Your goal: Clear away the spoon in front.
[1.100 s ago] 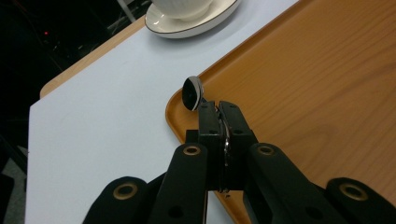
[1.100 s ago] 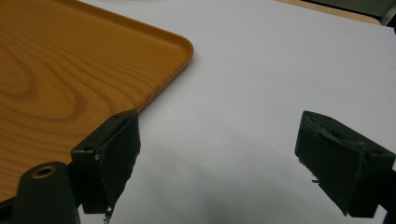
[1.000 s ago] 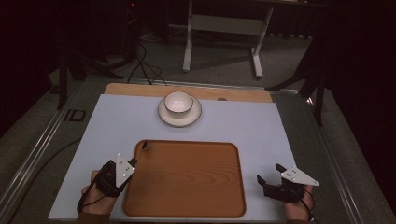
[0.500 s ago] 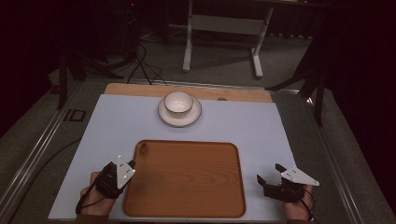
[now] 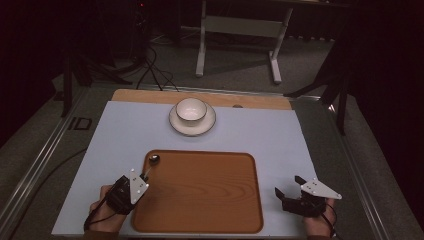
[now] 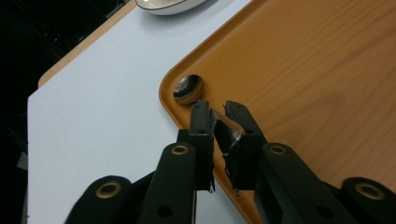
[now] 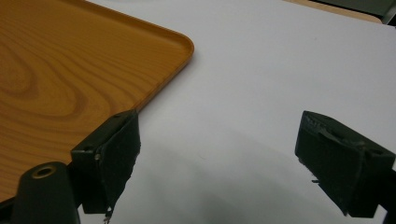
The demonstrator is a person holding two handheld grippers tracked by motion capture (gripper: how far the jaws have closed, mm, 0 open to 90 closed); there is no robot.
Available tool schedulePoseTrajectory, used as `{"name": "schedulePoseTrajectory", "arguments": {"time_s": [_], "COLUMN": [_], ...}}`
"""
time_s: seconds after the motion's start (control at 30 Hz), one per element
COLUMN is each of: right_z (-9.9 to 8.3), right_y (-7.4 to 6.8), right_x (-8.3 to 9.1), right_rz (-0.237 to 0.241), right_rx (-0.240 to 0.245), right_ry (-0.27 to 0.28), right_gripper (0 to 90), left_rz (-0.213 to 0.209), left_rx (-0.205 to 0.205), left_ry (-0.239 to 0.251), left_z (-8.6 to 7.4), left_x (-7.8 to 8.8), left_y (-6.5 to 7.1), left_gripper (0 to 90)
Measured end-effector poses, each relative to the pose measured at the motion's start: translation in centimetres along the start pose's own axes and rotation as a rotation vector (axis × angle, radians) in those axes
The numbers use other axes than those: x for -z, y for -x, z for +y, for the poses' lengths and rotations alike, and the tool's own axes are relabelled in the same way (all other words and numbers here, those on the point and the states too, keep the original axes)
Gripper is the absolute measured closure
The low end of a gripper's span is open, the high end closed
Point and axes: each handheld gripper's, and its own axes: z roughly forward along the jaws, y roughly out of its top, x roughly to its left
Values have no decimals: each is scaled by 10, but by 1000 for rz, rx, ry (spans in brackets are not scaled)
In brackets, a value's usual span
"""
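A wooden tray [image 5: 200, 220] lies on the white mat in front of me. A small metal spoon [image 5: 154, 159] rests with its bowl in the tray's far left corner, its handle running back to my left gripper [image 5: 145, 176]. In the left gripper view the jaws of that gripper [image 6: 218, 109] are shut on the spoon's handle, just behind the spoon bowl [image 6: 188, 88]. My right gripper [image 5: 288, 185] stands open over the mat, right of the tray, with nothing between its jaws. In the right gripper view, the right gripper [image 7: 219, 135] is beside the tray's corner [image 7: 180, 44].
A white bowl [image 5: 191, 109] sits on a saucer [image 5: 207, 125] at the back middle of the mat. A wooden table edge [image 5: 260, 101] shows behind the mat. White mat [image 5: 285, 145] stretches between the tray and the saucer and along both sides.
My left gripper has drawn back slightly toward me with the spoon in it. The right gripper has stayed still and open.
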Motion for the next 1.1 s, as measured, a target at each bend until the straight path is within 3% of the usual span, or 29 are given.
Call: {"name": "schedulePoseTrajectory", "arguments": {"time_s": [0.17, 0.33, 0.47, 0.53, 0.6, 0.7, 0.73, 0.87, 1.1], "right_z": [0, 0, 0, 0, 0, 0, 0, 0, 0], "right_y": [0, 0, 0, 0, 0, -1, -1, 0, -1], "right_x": [0, 0, 0, 0, 0, 0, 0, 0, -1], "right_rz": [-2, -2, -2, -2, -2, -3, -2, -3, -1], "right_rx": [1, 3, 3, 3, 3, 3, 2, 3, 5], "right_ry": [1, -1, -1, -1, -1, -3, -2, -2, -3], "right_gripper": [139, 139, 139, 139, 139, 139, 139, 139, 139], "left_rz": [-33, -57, -112, -118, -160, -177, -186, -188, -151], "left_rx": [39, 40, 61, 64, 82, 90, 110, 146, 203], "left_ry": [-4, -14, -3, 2, 14, 16, 28, 46, 78], "left_z": [-6, -8, -11, -11, -12, -14, -14, -14, -13], "left_x": [-1, -1, 0, 0, 2, 1, 1, 1, -3], "left_y": [2, 6, 9, 11, 12, 12, 10, 4, -13], "left_gripper": [767, 736, 655, 606, 558, 494, 480, 462, 456]}}
